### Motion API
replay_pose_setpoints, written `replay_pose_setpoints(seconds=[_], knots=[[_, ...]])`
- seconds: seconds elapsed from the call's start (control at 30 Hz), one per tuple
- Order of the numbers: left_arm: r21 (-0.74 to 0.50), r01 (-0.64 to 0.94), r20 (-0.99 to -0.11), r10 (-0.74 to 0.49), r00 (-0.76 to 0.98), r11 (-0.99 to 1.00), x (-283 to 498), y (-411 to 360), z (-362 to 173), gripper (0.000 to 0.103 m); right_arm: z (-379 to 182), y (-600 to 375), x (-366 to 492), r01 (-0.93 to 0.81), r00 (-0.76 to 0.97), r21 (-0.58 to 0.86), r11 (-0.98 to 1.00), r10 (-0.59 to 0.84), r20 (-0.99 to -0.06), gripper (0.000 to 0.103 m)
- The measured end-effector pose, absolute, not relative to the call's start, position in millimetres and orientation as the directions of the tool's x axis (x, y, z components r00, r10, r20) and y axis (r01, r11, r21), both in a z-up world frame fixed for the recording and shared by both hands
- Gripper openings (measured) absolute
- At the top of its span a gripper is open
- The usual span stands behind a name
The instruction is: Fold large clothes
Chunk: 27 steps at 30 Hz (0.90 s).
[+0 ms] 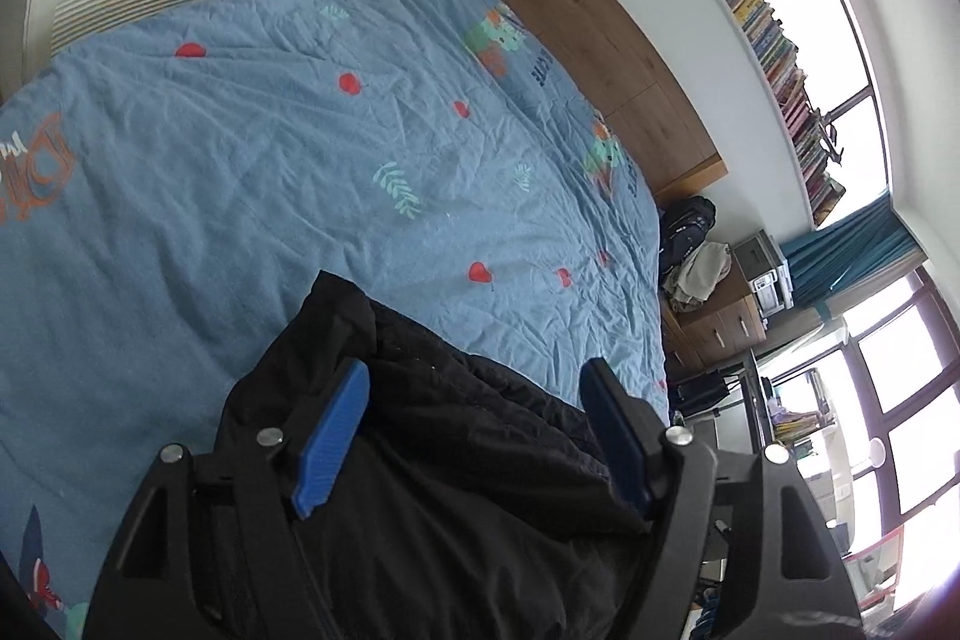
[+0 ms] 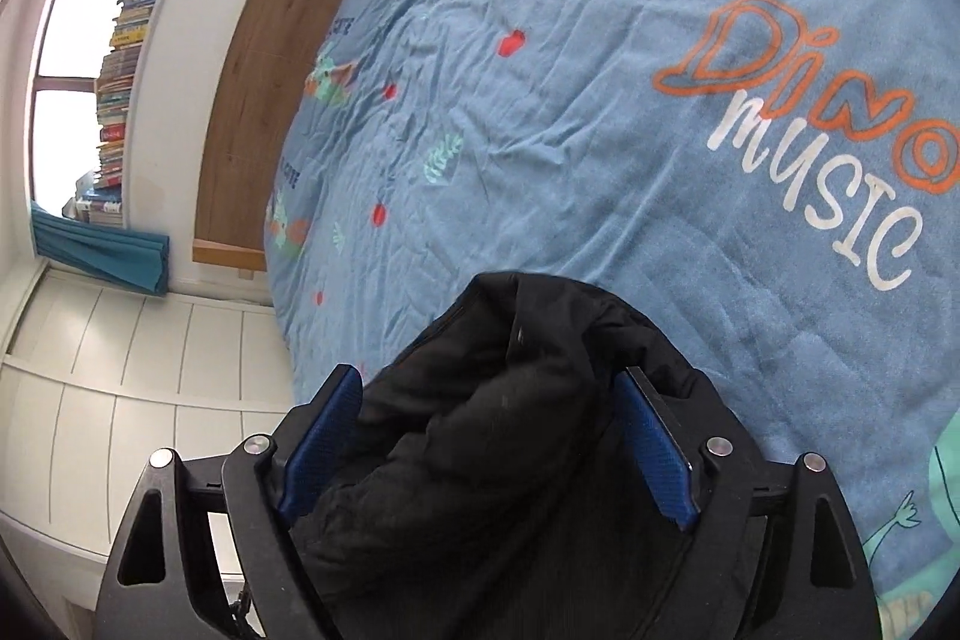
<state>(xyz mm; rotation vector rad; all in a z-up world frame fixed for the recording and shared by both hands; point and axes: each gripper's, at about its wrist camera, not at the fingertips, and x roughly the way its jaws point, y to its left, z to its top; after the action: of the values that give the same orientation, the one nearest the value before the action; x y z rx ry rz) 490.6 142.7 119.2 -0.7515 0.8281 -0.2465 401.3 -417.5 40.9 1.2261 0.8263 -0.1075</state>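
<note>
A black padded jacket [image 1: 450,460] lies bunched at the near edge of a bed with a blue dinosaur-print cover [image 1: 270,160]. My left gripper [image 1: 477,370] is open just above it, blue pads wide apart, and the cloth lies loose between and under them. In the right wrist view the same jacket [image 2: 510,430] bulges up as a thick fold between the blue pads of my right gripper [image 2: 489,373], which is also open. The fold fills most of the gap, but the pads do not pinch it. The cover [image 2: 600,130] reads "Dino music".
A wooden headboard [image 1: 600,40] stands along the wall under a long shelf of books [image 1: 768,28]. A black backpack [image 1: 687,226] and a pile of clothes sit on a wooden drawer unit [image 1: 720,328] beside the bed. White cupboard doors [image 2: 120,370] face the other side.
</note>
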Motion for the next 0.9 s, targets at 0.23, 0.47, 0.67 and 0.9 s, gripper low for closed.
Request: replay_pose_setpoints(seconds=[0.23, 0.47, 0.67, 0.9], knots=[[-0.583, 0.006, -0.603, -0.438, 0.667, 0.813, 431, 116, 152, 0.072, 110, -421, 362, 0.391, 0.762, 0.795, 0.464, 0.322, -0.562, 0.089], [-0.472, 0.123, -0.636, -0.434, 0.638, 0.873, 363, 62, 142, 0.072, 155, -343, 315, 0.194, 0.725, 0.627, 0.755, 0.320, -0.610, 0.089], [-0.332, 0.206, -0.681, -0.385, 0.622, 0.920, 310, 16, 90, 0.072, 128, -246, 285, 0.028, 0.696, 0.428, 0.903, 0.290, -0.657, 0.089], [-0.204, 0.253, -0.692, -0.323, 0.646, 0.946, 300, -18, 44, 0.072, 63, -162, 297, -0.088, 0.652, 0.267, 0.960, 0.258, -0.713, 0.089]])
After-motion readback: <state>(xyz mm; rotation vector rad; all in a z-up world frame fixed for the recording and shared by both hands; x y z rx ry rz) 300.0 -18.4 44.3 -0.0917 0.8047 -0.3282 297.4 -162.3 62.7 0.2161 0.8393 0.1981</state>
